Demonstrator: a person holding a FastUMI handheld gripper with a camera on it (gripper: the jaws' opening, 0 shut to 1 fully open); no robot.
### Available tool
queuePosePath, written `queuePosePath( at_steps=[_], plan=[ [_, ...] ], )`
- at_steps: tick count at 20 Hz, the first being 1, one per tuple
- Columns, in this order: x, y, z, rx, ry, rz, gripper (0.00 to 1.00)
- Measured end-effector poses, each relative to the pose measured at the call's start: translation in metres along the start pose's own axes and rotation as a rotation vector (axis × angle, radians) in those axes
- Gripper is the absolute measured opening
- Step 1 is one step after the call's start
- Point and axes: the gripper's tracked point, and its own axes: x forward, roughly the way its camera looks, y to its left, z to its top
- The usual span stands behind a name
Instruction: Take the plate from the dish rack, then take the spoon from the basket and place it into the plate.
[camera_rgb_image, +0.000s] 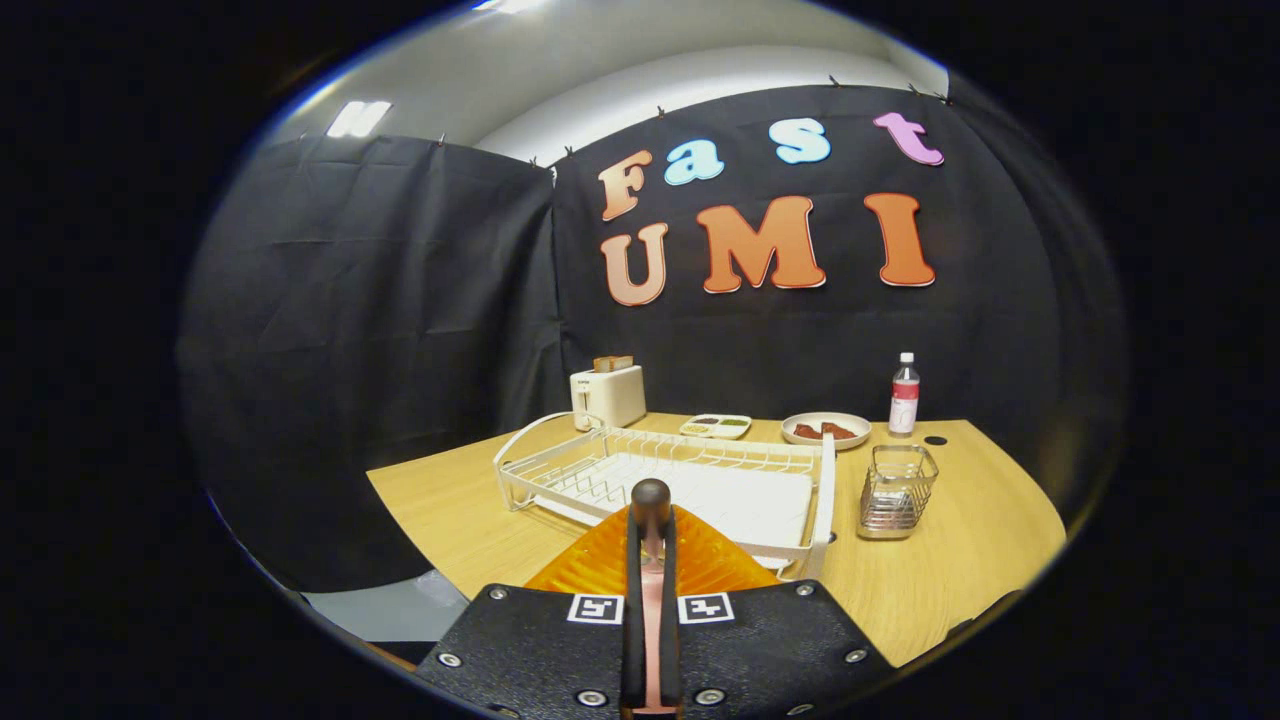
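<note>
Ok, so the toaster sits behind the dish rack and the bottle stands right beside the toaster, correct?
No: the gripper view shows the bottle beside the plate of food, apart from the toaster behind the dish rack. The gripper hovers over the orange plate.

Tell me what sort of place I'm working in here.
Likely a staged kitchen booth: a wooden table with a dish rack, a toaster and a wire basket, black cloth behind. The gripper is shut on something pink, over an orange plate.
</note>
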Motion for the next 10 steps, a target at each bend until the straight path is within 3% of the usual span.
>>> queuePosePath(
  at_steps=[10],
  plan=[
    [-0.010, 0.003, -0.046, -0.001, 0.076, 0.030, 0.06]
  ],
)
